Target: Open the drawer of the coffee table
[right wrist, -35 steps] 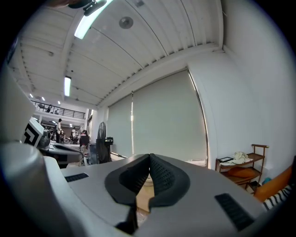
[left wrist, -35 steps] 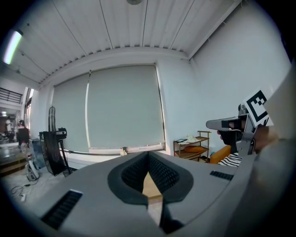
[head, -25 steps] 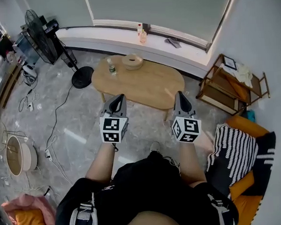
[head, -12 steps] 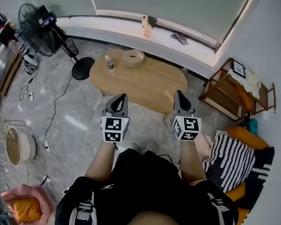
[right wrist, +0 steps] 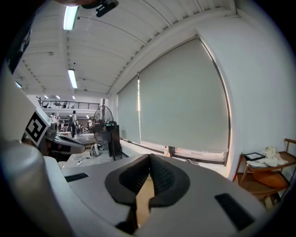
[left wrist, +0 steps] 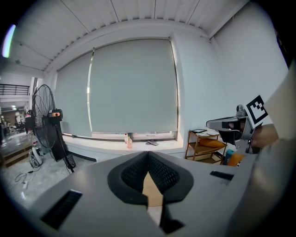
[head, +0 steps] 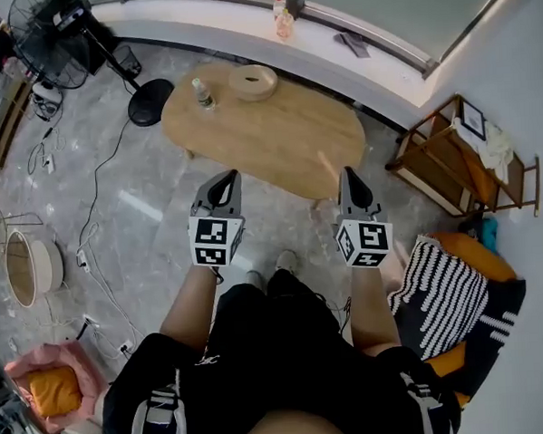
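Observation:
The oval wooden coffee table (head: 276,139) stands on the grey floor ahead of me; no drawer shows from above. My left gripper (head: 226,178) hovers over the floor just short of the table's near edge, jaws shut and empty. My right gripper (head: 350,175) hangs level with it at the table's near right edge, also shut with nothing held. In the left gripper view the left gripper (left wrist: 148,157) points toward the window wall, and in the right gripper view the right gripper (right wrist: 149,159) does too. A strip of table wood shows between each pair of pads.
On the table stand a small bottle (head: 201,93) and a round wooden bowl (head: 252,80). A standing fan (head: 58,37) is at the far left, a wooden shelf (head: 464,161) at the right, a striped cushion (head: 443,293) at my right. Cables run over the floor at left.
Both grippers have moved forward toward the table's near edge and sunk a little. The table now lies closer below me. The jaws stayed shut.

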Demonstrator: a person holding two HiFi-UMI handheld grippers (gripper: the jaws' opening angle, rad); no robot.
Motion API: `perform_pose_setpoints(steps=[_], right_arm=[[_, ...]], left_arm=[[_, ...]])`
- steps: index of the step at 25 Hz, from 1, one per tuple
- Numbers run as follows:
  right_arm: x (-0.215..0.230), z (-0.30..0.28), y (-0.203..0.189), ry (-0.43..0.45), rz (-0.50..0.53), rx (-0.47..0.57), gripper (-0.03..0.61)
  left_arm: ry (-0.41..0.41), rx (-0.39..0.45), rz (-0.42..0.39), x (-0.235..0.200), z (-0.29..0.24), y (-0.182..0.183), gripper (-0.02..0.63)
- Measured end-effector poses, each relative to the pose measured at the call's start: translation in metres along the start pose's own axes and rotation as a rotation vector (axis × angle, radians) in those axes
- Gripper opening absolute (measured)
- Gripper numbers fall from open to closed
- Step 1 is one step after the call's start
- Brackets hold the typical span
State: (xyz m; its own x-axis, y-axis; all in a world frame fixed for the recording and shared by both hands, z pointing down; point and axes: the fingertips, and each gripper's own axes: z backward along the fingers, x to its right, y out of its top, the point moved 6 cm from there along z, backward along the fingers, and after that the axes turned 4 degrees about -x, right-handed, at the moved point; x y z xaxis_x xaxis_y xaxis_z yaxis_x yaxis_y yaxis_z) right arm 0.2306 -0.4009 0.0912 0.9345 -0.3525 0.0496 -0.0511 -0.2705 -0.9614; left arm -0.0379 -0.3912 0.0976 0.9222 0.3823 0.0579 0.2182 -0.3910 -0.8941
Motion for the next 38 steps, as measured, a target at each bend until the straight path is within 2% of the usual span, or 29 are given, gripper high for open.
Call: perform_pose_setpoints(steps=[5,9,13,18,21,24,27,30,35,38], right_arm=[[-0.002,-0.02,-0.056,0.002,-0.044,-0.027,0.017],[-0.005,-0.026,-0.131,0.001,-0.044,-0.043,0.017],[-0.004,-0.039,-0.233,-0.018,-0.053,-0.042,0.017],[0.004,-0.053,-0.38,-0.05,-0.059,-0.02,0.017],[0.004,-0.057,-0.466,-0.067,-0.019,0.007,0.017],[0.008,-0.058,-0.532,-0.094,0.0,0.04,0.017],[0.01,-0.055,-0.571,-0.12,0.003,0.076,0.017],[0.008,-0.047,-0.588,-0.144,0.026,0.091,0.017],[-0.004,-0.045,-0.608,-0.095,0.059,0.046,0.017],[-0.002,-0.057,-0.622,-0.07,0.037,0.016,0.018]], left_arm=[[-0.033,-0.04,0.026,-0.017,-0.036,-0.056,0.02],[-0.049,-0.041,0.023,-0.019,-0.064,-0.129,0.02],[-0.052,-0.026,-0.012,-0.016,-0.099,-0.221,0.02],[-0.069,0.044,-0.016,-0.001,-0.15,-0.349,0.02],[-0.088,0.077,-0.039,0.007,-0.177,-0.432,0.02],[-0.101,0.126,-0.04,0.013,-0.198,-0.495,0.02],[-0.128,0.156,-0.047,0.017,-0.207,-0.537,0.02],[-0.167,0.159,-0.027,0.017,-0.209,-0.56,0.02],[-0.252,0.153,0.142,0.003,-0.21,-0.582,0.02],[-0.32,0.17,0.253,-0.009,-0.219,-0.598,0.025]])
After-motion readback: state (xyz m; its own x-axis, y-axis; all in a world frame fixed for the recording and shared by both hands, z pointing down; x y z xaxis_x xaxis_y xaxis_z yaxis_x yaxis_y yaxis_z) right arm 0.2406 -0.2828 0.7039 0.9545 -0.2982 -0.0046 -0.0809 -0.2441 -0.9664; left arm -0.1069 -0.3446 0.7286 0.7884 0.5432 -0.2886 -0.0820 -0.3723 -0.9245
